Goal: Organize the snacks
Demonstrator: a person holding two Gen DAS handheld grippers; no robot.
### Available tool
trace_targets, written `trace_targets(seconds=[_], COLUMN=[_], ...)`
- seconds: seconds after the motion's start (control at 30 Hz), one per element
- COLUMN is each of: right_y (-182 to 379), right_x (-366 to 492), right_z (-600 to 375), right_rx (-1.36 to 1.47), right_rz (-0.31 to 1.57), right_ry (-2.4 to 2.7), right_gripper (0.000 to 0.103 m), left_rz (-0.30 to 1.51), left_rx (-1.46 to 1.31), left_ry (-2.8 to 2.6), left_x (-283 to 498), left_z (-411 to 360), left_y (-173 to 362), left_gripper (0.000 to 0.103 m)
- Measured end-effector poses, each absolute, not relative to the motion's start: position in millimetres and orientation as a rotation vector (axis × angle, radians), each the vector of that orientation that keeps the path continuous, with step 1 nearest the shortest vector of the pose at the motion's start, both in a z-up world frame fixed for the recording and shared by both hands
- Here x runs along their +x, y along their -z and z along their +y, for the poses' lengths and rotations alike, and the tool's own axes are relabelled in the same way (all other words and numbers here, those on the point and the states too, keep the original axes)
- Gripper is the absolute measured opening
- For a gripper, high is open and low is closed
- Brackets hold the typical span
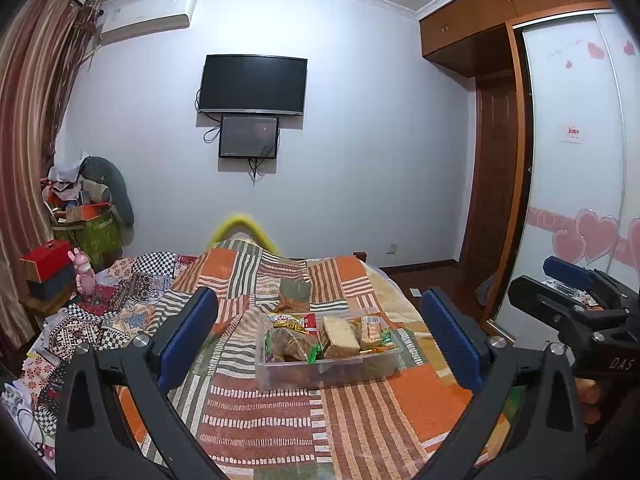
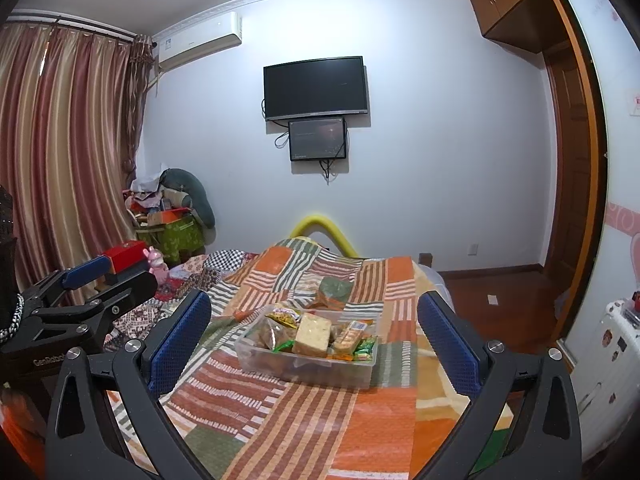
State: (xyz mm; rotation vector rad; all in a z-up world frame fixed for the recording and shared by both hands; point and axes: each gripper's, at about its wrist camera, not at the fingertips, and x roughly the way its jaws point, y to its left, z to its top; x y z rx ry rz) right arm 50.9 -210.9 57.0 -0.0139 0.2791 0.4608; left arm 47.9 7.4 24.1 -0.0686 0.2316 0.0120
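Observation:
A clear plastic box (image 1: 288, 376) full of wrapped snacks sits on a patchwork bedspread; it also shows in the right wrist view (image 2: 280, 368). A pale cake slab (image 1: 340, 334) stands among green and yellow packets. A loose snack packet (image 1: 294, 294) lies on the bed behind the box, seen too in the right wrist view (image 2: 334, 290). My left gripper (image 1: 320, 336) is open and empty, held short of the box. My right gripper (image 2: 314, 334) is open and empty, also short of the box. Each gripper shows at the edge of the other's view.
The bedspread (image 1: 360, 412) covers the bed. A cluttered side with a red box (image 1: 46, 260) and pink figurine (image 1: 84, 276) lies left. A wardrobe (image 1: 576, 160) and wood floor (image 2: 500, 300) are right. A TV (image 2: 316, 88) hangs on the far wall.

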Motion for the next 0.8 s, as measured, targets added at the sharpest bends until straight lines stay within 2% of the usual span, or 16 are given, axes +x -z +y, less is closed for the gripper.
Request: trace_targets(seconds=[0.8], right_y=[-59.7], right_x=[50.7], right_z=[-211.2], right_rx=[0.002], right_rz=[0.277], right_ry=[-0.456], right_gripper=[0.103], left_rz=[0.25], left_rx=[-0.099], left_ry=[0.02], left_x=[52.2], left_z=[12.5], left_y=[-20.3], left_gripper=[0.103])
